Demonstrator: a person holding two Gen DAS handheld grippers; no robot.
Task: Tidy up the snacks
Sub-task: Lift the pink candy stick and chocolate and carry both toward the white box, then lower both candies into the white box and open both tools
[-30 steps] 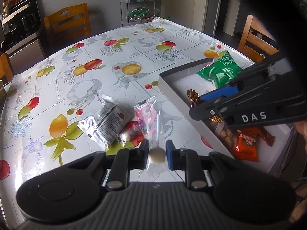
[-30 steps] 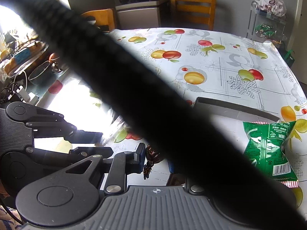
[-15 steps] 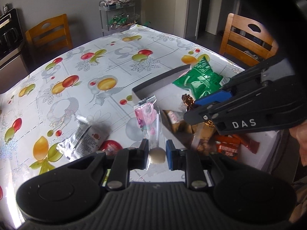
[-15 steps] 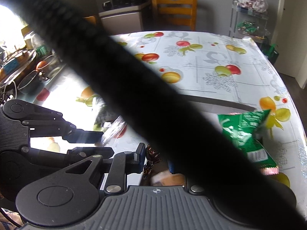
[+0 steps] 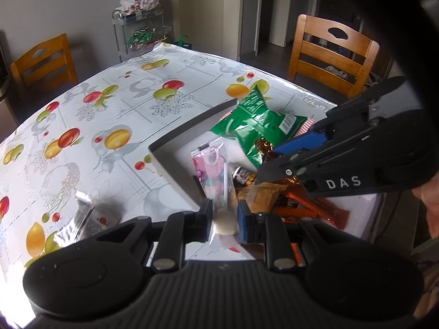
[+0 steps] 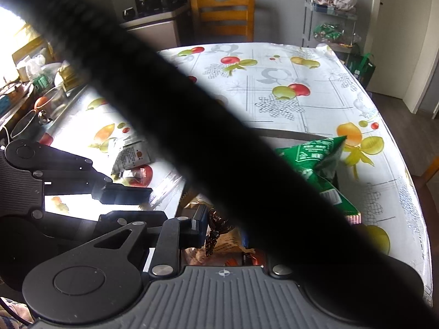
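My left gripper [image 5: 225, 220] is shut on a clear lollipop packet [image 5: 212, 171] with pink print, holding it above the near corner of the grey snack box [image 5: 175, 170]. The box holds a green chip bag [image 5: 255, 126], orange bars [image 5: 310, 208] and other snacks. My right gripper [image 6: 219, 233] is shut on a brown-gold wrapped candy [image 6: 215, 231] over the box; it also shows in the left wrist view [image 5: 285, 164]. A thick black cable hides its right finger. A silver packet [image 5: 87, 219] lies on the fruit-print tablecloth [image 5: 109, 115].
The silver packet [image 6: 131, 156] and a small red-wrapped snack [image 6: 140, 174] lie left of the box. Wooden chairs [image 5: 332, 52] stand around the table. A wire rack with bags [image 5: 140, 27] is at the back. A cluttered counter [image 6: 33, 87] is at far left.
My left gripper has carried the lollipop packet right, from over the tablecloth to above the box corner. My right gripper still holds the candy over the box.
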